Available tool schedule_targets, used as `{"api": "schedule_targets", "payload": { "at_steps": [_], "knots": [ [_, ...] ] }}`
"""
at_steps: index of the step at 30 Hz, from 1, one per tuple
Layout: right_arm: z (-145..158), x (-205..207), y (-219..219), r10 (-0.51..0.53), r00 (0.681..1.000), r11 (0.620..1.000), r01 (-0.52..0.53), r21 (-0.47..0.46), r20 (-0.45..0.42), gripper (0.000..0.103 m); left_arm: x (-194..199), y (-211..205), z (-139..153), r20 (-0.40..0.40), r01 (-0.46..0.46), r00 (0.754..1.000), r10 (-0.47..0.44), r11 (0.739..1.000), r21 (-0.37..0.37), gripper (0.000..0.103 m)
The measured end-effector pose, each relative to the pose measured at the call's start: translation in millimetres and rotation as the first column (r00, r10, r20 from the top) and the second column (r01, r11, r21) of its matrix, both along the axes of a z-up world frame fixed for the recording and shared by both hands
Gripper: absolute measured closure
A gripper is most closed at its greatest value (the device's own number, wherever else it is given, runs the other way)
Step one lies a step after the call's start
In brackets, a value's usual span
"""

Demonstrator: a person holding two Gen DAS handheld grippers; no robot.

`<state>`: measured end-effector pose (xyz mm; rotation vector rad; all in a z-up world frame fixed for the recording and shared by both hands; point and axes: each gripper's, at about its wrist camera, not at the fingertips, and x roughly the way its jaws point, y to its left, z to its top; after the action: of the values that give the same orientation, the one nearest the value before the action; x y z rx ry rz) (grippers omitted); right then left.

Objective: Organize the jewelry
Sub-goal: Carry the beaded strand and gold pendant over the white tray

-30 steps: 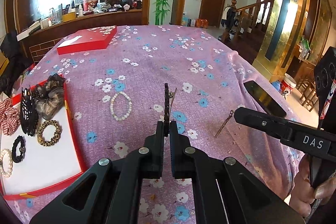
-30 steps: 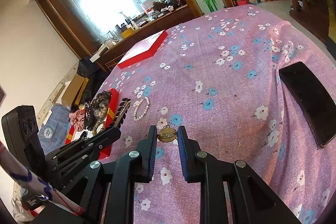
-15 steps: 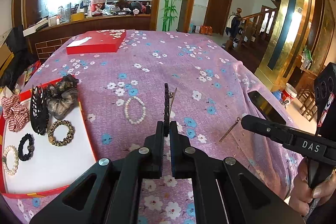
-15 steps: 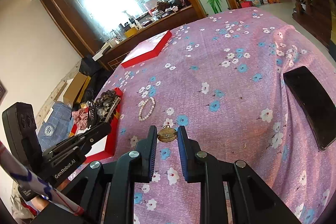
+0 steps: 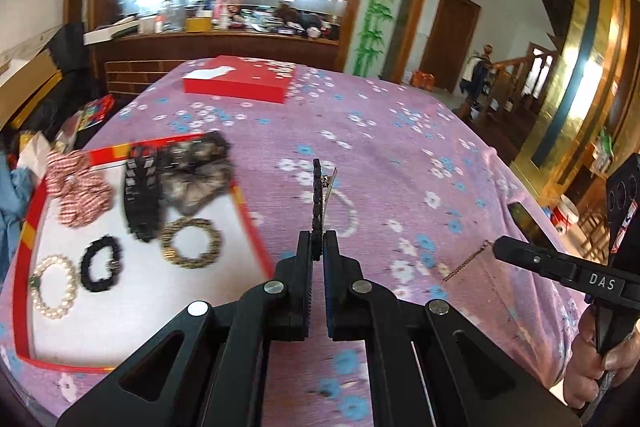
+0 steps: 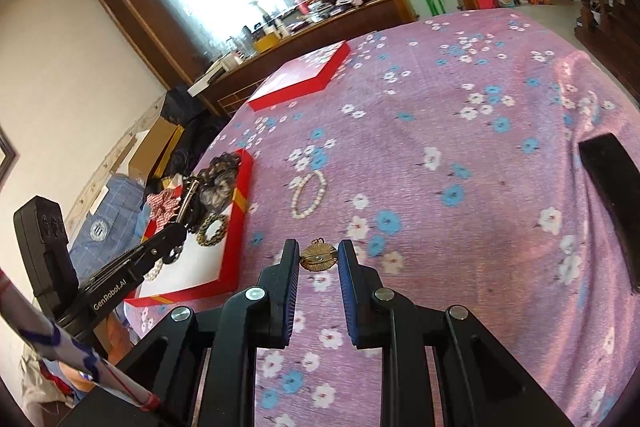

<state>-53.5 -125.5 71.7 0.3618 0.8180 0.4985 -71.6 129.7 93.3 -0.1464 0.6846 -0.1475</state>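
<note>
My left gripper point(image 5: 317, 241) is shut on a black beaded hair clip point(image 5: 318, 199), held upright above the cloth just right of the red-rimmed white tray point(image 5: 248, 215). The tray holds scrunchies point(image 5: 76, 187), a black comb clip point(image 5: 140, 195), a gold bracelet point(image 5: 191, 242), a black band point(image 5: 100, 263) and a pearl bracelet point(image 5: 54, 285). My right gripper point(image 6: 319, 258) is shut on a round gold brooch point(image 6: 319, 258), whose chain point(image 5: 466, 261) hangs below. A loose pearl bracelet point(image 6: 308, 194) lies on the cloth.
The table wears a purple floral cloth point(image 6: 460, 131). A red box lid point(image 5: 240, 81) lies at the far side. A black phone point(image 6: 612, 195) lies at the right edge. A wooden counter with clutter stands behind.
My left gripper has moved left with the hair clip, bringing the tray closer and more central. The right gripper has kept hold of the brooch and shifted little.
</note>
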Motion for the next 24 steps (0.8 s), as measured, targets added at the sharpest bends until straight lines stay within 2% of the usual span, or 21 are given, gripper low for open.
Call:
{"api": "schedule_targets", "payload": {
  "at_steps": [6,15,19,24],
  "knots": [
    [10.6,1.9,38.8,0.084,0.996,0.996,-0.083,-0.020,0.013,0.082,-12.5,53.9,0.3,0.009,-0.103,0.995,0.104,0.994,-0.022,0.099],
    [19.2,4.1,118.9,0.251,0.968,0.967,-0.249,-0.048,0.022,0.081,-26.4,127.3,-15.1,-0.031,-0.259,0.966,0.258,0.964,-0.054,0.098],
    [15.1,4.8,153.3,0.315,0.949,0.948,-0.314,-0.056,0.008,0.081,-26.5,140.6,-22.6,-0.052,-0.280,0.959,0.277,0.957,-0.068,0.098],
    [2.3,11.5,181.6,0.355,0.934,0.932,-0.356,-0.066,-0.023,0.081,-18.4,135.5,-34.5,-0.080,-0.260,0.964,0.255,0.963,-0.067,0.098]
  ]
}}
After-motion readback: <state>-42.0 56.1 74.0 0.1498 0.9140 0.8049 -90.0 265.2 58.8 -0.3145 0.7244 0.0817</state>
